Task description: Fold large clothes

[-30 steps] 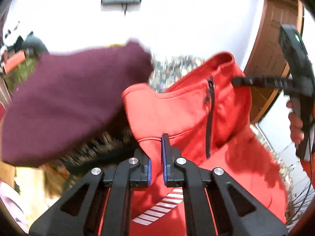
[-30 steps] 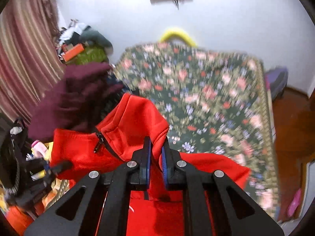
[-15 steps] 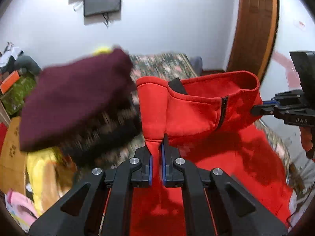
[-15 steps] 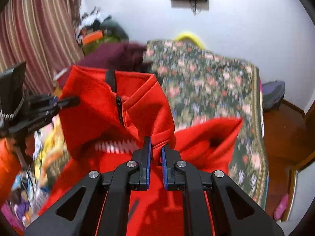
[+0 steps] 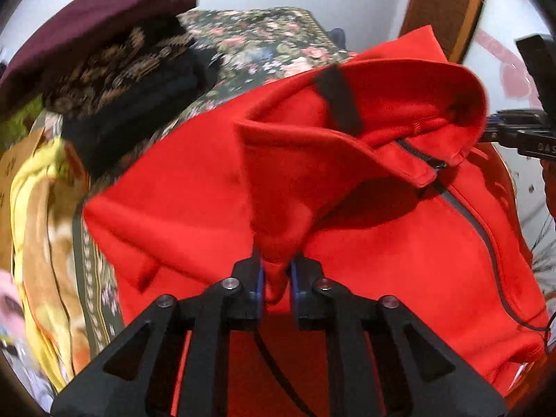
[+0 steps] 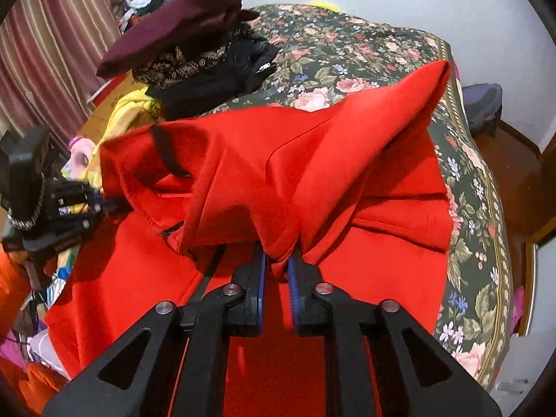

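Observation:
A red zip-neck fleece top (image 5: 365, 250) hangs between my two grippers over the flower-patterned bed (image 6: 365, 45). My left gripper (image 5: 276, 278) is shut on a pinch of its red fabric by the collar's left end. My right gripper (image 6: 278, 271) is shut on the red top (image 6: 312, 180) at the shoulder on the other side. The collar with its dark zip (image 5: 427, 160) stands open between them. The right gripper shows at the right edge of the left wrist view (image 5: 514, 132). The left gripper shows at the left of the right wrist view (image 6: 69, 201).
A pile of clothes, a maroon garment (image 6: 173, 24) on patterned and black ones, sits at the bed's far left corner. Yellow fabric (image 5: 34, 208) lies beside it. A striped curtain (image 6: 52, 52) hangs at the left. A wooden door (image 5: 448, 3) stands beyond the bed.
Both grippers have come down and forward with the red top. It now spreads wider over the bed, and the collar has tipped over toward the far side.

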